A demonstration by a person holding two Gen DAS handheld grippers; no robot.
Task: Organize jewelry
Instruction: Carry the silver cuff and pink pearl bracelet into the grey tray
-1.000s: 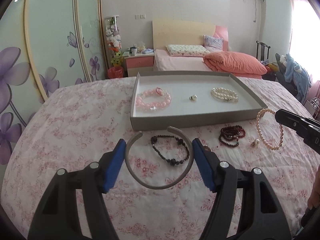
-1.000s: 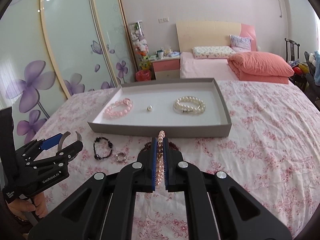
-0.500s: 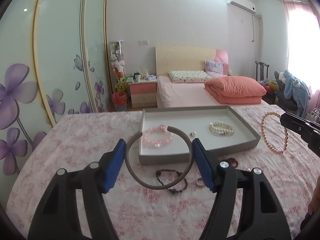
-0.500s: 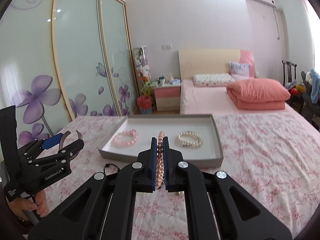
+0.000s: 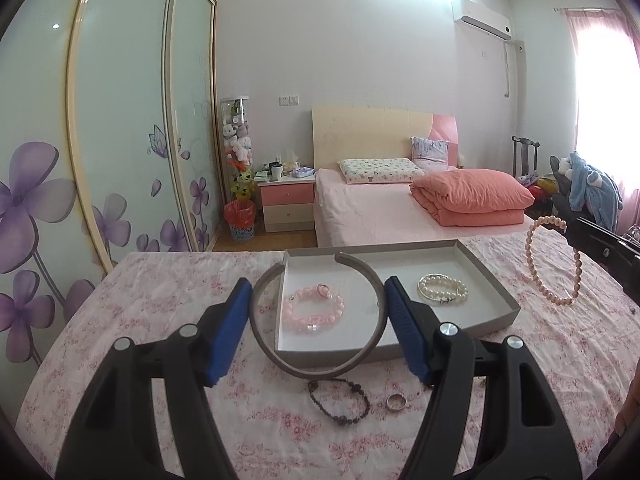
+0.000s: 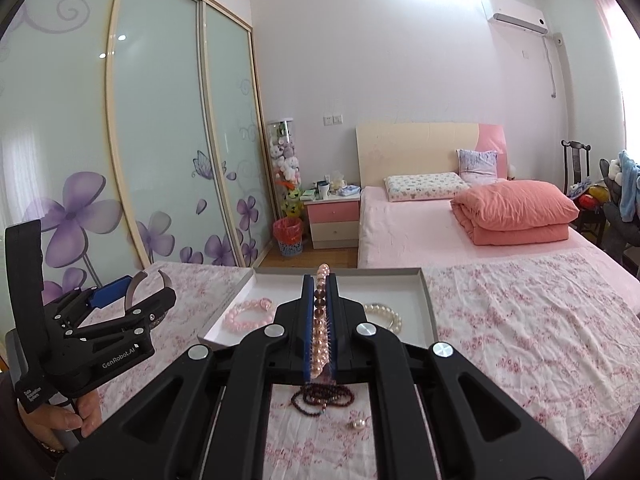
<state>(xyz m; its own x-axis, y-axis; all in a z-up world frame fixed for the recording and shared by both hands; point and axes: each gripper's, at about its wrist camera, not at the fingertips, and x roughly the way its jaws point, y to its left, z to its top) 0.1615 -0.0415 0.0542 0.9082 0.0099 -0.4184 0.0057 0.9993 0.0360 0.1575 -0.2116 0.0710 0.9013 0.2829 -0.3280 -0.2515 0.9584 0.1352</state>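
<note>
- The floral bedspread (image 5: pixel 168 312) covers the near surface and carries all loose jewelry.
- The grey tray (image 5: pixel 488 276) lies on the bedspread, far of both grippers, its white floor facing up.
- The left gripper (image 5: pixel 318 318) is raised above the near edge of the tray; its blue pads (image 5: pixel 230 330) clamp the grey open bangle (image 5: pixel 320 368) by its 2 sides, gap toward the far side.
- The right gripper (image 6: pixel 319 320) is pressed closed on the pink pearl bracelet (image 6: pixel 320 336); in the left wrist view the loop (image 5: pixel 554 266) hangs free, right of the tray.
- The pink bead bracelet (image 5: pixel 314 312) lies on the tray floor, left part.
- The white pearl bracelet (image 5: pixel 442 290) lies on the tray floor, right part, well apart from the pink one.
- The black bead bracelet (image 5: pixel 338 402) lies on the bedspread, near of the tray.
- The dark red bead bracelet (image 6: pixel 322 398) lies on the bedspread below the right gripper.
- The ring (image 5: pixel 396 402) lies just right of the black bead bracelet.
- The single pearl (image 6: pixel 357 424) lies near the dark red bead bracelet.
</note>
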